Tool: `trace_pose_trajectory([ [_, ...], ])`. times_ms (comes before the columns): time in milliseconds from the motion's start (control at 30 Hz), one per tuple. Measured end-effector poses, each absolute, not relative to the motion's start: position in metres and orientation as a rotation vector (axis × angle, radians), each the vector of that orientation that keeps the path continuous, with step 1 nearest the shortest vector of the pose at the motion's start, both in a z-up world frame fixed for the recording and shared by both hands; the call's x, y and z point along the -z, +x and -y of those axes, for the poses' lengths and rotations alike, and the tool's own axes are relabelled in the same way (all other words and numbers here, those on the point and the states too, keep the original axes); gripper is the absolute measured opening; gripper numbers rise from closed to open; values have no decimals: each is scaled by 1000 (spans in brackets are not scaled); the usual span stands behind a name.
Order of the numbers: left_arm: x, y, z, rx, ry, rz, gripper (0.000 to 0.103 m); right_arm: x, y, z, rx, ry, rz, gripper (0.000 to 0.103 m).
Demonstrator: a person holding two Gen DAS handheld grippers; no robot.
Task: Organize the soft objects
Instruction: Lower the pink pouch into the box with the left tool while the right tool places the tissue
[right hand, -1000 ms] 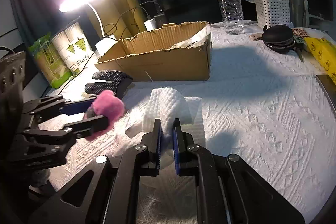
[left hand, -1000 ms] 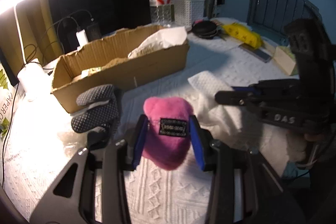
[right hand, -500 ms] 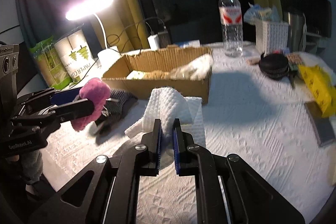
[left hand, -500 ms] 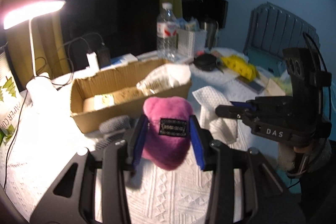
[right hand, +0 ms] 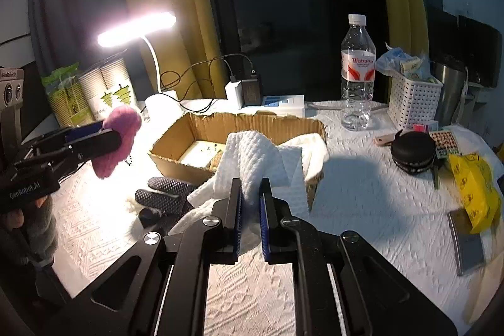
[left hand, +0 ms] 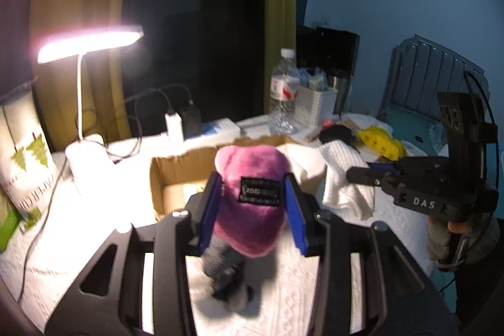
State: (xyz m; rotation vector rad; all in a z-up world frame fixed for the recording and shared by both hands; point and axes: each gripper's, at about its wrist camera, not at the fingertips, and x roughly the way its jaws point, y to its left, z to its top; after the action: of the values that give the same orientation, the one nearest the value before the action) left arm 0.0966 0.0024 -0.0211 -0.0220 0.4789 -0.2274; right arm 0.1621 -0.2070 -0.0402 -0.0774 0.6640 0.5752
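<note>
My left gripper (left hand: 253, 203) is shut on a pink plush toy (left hand: 252, 178) with a black label and holds it in the air just in front of the open cardboard box (left hand: 176, 169). In the right wrist view the left gripper (right hand: 104, 140) holds the pink plush toy (right hand: 118, 140) left of the cardboard box (right hand: 252, 123). My right gripper (right hand: 250, 203) is shut on a white waffle cloth (right hand: 252, 156), lifted in front of the box. A dark dotted glove (right hand: 163, 194) lies on the table below. A white cloth (right hand: 312, 144) lies in the box's right end.
A lit desk lamp (right hand: 135, 27) stands at the back left beside paper cup packs (right hand: 104, 90). A water bottle (right hand: 357, 71), a white basket (right hand: 412, 96), a black round case (right hand: 412, 150) and a yellow bag (right hand: 472, 188) sit on the right. Chargers and cables (right hand: 242, 87) lie behind the box.
Both grippers have risen from the table with their loads. The pink toy and the white cloth have moved up and toward the box. The dotted glove stays on the table.
</note>
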Motion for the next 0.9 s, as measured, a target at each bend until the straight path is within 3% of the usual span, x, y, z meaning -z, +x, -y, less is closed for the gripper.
trace_pose_trajectory([
  [600,16,152,-45,134,-46,-429,41,35,224,192,-533,-131,-647,11],
  [900,48,180,-53,122,-74,-497,41,55,254,185,-496,-176,-668,11],
])
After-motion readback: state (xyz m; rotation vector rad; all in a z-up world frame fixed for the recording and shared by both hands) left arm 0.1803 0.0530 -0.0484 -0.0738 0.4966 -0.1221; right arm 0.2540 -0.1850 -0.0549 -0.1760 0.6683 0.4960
